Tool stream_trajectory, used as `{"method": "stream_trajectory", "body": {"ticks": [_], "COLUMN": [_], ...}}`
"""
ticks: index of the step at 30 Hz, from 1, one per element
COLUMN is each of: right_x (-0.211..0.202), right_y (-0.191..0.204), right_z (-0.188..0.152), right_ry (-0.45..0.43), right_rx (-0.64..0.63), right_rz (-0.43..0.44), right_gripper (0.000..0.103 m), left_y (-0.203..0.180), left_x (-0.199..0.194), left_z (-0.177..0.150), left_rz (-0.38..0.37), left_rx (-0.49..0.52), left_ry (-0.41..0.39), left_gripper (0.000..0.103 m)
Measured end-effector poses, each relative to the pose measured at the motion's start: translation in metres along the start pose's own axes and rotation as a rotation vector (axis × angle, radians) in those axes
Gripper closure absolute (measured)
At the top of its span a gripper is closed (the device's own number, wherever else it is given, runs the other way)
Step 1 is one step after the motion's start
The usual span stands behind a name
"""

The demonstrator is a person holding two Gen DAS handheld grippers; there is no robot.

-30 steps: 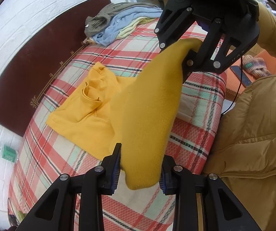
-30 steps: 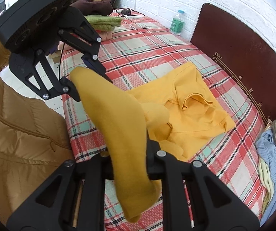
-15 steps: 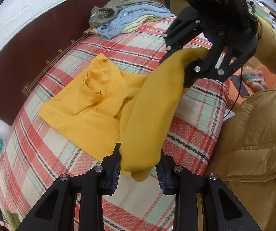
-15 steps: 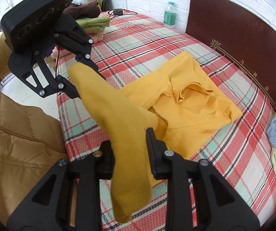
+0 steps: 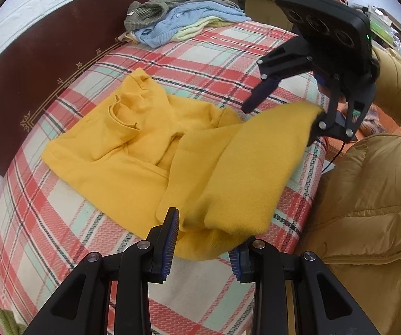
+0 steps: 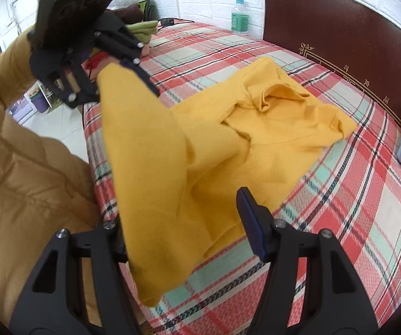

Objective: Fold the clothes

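Note:
A yellow sweater [image 5: 122, 150] lies on the plaid bed, collar toward the headboard; it also shows in the right wrist view [image 6: 284, 128]. Its lower hem is lifted and stretched between my two grippers. My left gripper [image 5: 204, 240] has its jaws spread apart with the hem draped loosely between them. My right gripper [image 6: 183, 223] also stands open, the cloth hanging against its left finger. In the left wrist view the right gripper [image 5: 287, 111] shows open with the cloth's corner at its lower finger. The left gripper [image 6: 125, 81] appears at upper left in the right wrist view.
The plaid bed cover [image 5: 228, 55] ends near the person in a tan jacket [image 5: 368, 195]. A pile of grey, blue and pale clothes [image 5: 178, 19] lies by the dark headboard [image 6: 340, 19]. A water bottle [image 6: 239, 18] and folded green clothes [image 6: 144, 29] sit at the far end.
Both grippers have opened from their shut hold on the hem. The lifted cloth has moved lower and forward over the sweater's body.

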State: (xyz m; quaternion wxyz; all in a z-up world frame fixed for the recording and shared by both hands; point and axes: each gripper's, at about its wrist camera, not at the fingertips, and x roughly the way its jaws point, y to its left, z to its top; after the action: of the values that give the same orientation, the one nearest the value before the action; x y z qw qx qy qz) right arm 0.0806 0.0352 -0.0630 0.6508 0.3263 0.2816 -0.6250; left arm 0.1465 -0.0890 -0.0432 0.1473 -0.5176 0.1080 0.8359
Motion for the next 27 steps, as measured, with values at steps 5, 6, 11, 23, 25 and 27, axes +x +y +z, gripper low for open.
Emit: {"method": "stream_trajectory", "body": {"ticks": [5, 6, 11, 23, 25, 27], "right_x": [0.005, 0.005, -0.005, -0.016, -0.014, -0.011], "right_y": [0.017, 0.019, 0.019, 0.003, -0.002, -0.008], "right_z": [-0.017, -0.018, -0.005, 0.047, 0.052, 0.055], "right_ry": [-0.013, -0.016, -0.029, -0.026, -0.027, -0.028], "right_rx": [-0.04, -0.042, -0.039, -0.114, -0.099, -0.079], "right_rz": [-0.024, -0.026, -0.037, -0.075, -0.058, -0.054], "right_gripper": [0.047, 0.071, 0.087, 0.088, 0.088, 0.087], "left_y": [0.0, -0.001, -0.005, -0.005, -0.001, 0.006], "left_x": [0.005, 0.006, 0.004, 0.001, -0.001, -0.001], "left_z": [-0.002, -0.003, -0.005, 0.0, 0.001, 0.001], "left_rz": [-0.01, -0.01, -0.013, -0.04, -0.048, -0.061], "left_rx": [-0.005, -0.001, 0.029, 0.051, 0.026, -0.002], "left_ry": [0.01, 0.012, -0.006, -0.043, -0.054, -0.059], "left_gripper": [0.069, 0.069, 0.068, 0.071, 0.073, 0.078]}}
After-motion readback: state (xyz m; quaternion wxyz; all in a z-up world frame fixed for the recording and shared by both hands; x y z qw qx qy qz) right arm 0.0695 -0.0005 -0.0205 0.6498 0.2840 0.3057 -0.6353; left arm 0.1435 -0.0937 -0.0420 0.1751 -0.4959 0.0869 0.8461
